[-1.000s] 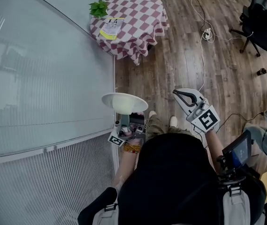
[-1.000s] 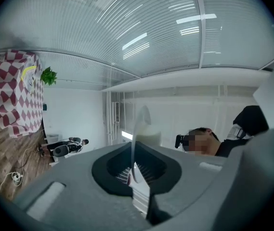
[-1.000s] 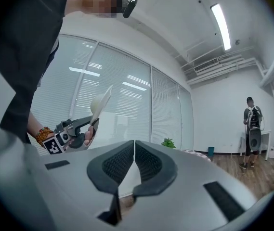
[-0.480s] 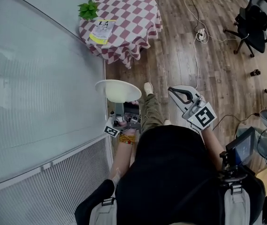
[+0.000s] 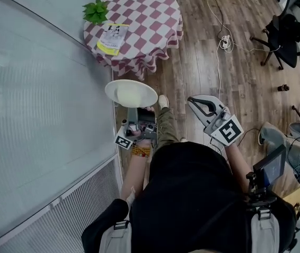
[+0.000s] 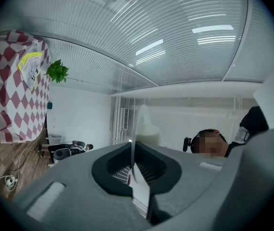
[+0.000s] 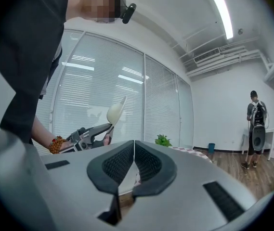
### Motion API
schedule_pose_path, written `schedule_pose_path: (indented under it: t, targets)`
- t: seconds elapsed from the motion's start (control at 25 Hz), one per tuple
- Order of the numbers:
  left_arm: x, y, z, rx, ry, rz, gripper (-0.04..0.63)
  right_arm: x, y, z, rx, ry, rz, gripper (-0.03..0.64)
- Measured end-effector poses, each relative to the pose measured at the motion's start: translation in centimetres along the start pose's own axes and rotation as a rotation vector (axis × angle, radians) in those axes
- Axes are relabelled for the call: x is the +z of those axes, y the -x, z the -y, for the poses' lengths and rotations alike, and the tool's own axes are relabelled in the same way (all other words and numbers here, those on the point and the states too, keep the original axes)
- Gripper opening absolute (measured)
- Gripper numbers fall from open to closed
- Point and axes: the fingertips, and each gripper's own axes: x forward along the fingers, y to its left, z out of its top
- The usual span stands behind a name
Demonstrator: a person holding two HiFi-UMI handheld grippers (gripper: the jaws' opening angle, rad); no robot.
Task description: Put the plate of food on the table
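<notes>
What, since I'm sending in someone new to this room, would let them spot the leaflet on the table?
Find the round table with the red-and-white checked cloth beside the window wall. Near its window-side edge are a plant and the leaflet. The leaflet is the flat white-and-yellow paper; the plant is green and leafy.

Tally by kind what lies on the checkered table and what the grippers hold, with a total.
Potted plant: 1
Yellow-and-white leaflet: 1
White plate, clamped in the left gripper: 1
Total: 3
</notes>
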Motion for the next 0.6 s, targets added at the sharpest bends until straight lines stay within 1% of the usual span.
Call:
schedule_pose_path:
  t: [0.12, 0.32, 0.48, 0.6]
  targets:
    - [1.9, -0.7, -2.5, 0.045, 0.014, 0.032, 0.014, -0.1, -2.2, 1.5, 0.005, -0.024, -0.02, 0.014]
    - [4.8, -2.1, -6.7, 0.114, 0.033, 0.071, 0.014, 0.2, -6.1, 4.4, 0.006, -0.035, -0.037, 0.012]
    - [6.8, -3.8, -9.9, 0.139, 0.053, 0.08, 0.014, 0.1, -9.3, 6.7, 0.015, -0.039, -0.086, 0.013]
    - [8.1, -5.4, -12.5, 0.156, 0.063, 0.073, 0.014, 0.4, -12.5, 8.7, 0.034, -0.042, -0.079, 0.014]
